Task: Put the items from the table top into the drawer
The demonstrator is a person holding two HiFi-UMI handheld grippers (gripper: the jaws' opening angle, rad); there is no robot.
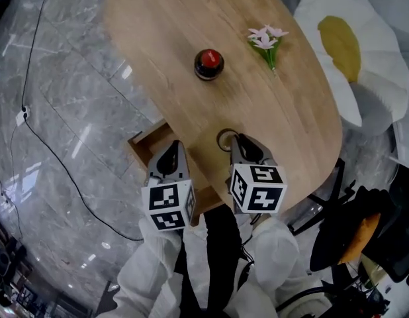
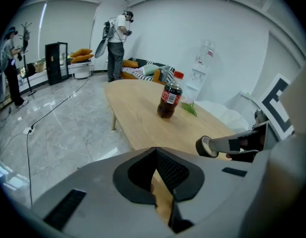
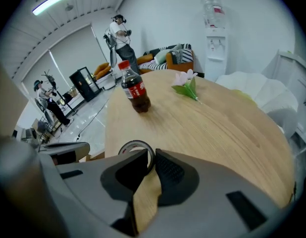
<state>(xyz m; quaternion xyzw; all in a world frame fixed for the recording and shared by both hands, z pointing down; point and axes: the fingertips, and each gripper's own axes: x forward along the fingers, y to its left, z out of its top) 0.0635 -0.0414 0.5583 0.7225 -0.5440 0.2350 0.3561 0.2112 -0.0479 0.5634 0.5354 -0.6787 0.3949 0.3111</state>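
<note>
A roll of tape [image 1: 225, 138] is held a little above the wooden table [image 1: 290, 118] near its front edge, with my right gripper [image 1: 236, 140] shut on the roll's rim [image 3: 135, 150]. The left gripper view shows the same roll [image 2: 208, 147] at the tip of that gripper. My left gripper [image 1: 175, 146] is shut with nothing in it and hovers over the open wooden drawer [image 1: 146, 141] at the table's left side. A cola bottle [image 1: 209, 63] with a red cap stands mid-table. A pink flower sprig [image 1: 267, 42] lies to its right.
A white and yellow egg-shaped cushion [image 1: 353, 45] sits past the table's right end. A black cable [image 1: 45, 144] runs over the grey marble floor at left. Dark and orange things [image 1: 350, 234] lie at lower right. Two people [image 2: 116, 43] stand far across the room.
</note>
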